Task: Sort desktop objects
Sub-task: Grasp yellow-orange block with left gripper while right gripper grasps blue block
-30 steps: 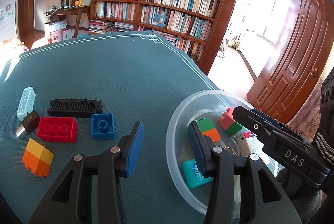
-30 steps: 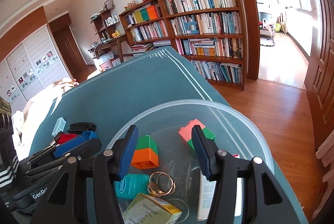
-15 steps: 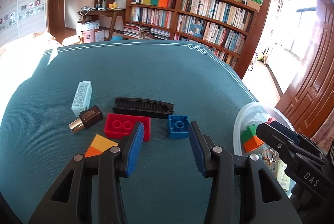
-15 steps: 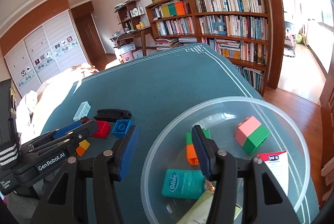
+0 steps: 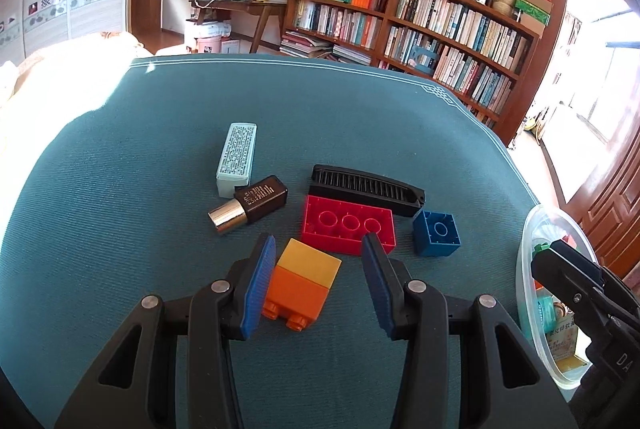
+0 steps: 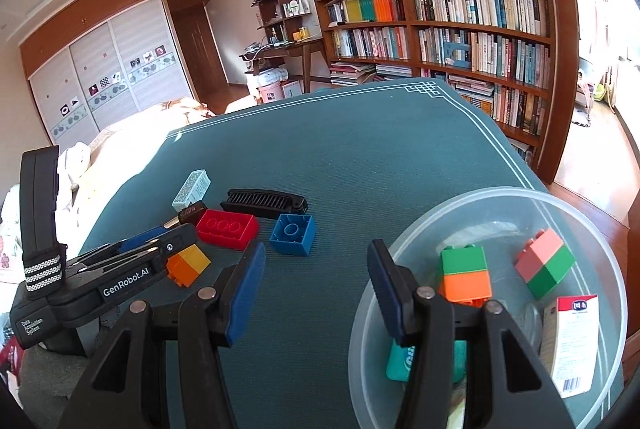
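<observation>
both jaws wide open: left gripper straddles yellow-orange block, right gripper empty

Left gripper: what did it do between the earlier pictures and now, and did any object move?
The left gripper swung left, away from the clear bowl, and now straddles the yellow-orange block with open jaws, not yet closed on it. The right gripper drew back from over the bowl and is open and empty. The red brick, blue block and comb lie as before.
</observation>
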{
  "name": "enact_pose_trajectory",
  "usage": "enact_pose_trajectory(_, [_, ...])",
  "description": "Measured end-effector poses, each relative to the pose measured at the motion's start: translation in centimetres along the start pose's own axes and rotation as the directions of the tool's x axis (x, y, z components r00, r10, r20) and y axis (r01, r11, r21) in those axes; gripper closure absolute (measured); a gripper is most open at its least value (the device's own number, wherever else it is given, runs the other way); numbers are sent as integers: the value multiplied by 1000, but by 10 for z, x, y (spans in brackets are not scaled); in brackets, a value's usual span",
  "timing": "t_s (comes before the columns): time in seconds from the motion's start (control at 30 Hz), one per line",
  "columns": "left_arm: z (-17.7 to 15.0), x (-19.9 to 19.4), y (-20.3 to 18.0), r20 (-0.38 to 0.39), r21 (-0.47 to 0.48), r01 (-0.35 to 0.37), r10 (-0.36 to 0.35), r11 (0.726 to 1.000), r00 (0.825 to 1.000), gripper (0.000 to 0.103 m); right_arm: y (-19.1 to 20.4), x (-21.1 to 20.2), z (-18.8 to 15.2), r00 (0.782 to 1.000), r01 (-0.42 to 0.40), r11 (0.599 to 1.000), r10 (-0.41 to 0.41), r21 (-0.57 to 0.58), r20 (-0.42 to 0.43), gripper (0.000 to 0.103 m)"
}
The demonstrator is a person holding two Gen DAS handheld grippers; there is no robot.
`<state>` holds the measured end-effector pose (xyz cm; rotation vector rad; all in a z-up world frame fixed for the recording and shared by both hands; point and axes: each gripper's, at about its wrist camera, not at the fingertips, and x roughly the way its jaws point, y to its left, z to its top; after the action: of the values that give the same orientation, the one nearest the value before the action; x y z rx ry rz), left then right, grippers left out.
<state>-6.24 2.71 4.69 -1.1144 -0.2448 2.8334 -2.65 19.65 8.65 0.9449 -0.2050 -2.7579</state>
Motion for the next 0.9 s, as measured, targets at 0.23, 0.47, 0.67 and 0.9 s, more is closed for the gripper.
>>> enact_pose_trajectory(0.23, [-6,5,7,-17,-3,0,0,1000,1000,55,13,15,0,999,-16,999,16,-28,-29,45])
enact_pose_trajectory(0.47, [-11,13,10,-48,-15,0,-1,1000,999,55,27,33,2,998,-23,998,19,-62,-56,42])
enact_pose_trajectory(0.67, [-15,15,6,-55,12,-16,17,1000,998,55,32,50,2,996,-6,997,-1,-83,-84,42])
enact_pose_trajectory(0.9, [-16,13,13,-36,-13,-71,71,997,997,66,35,73,0,993,40,993,-52,-111,-109,42])
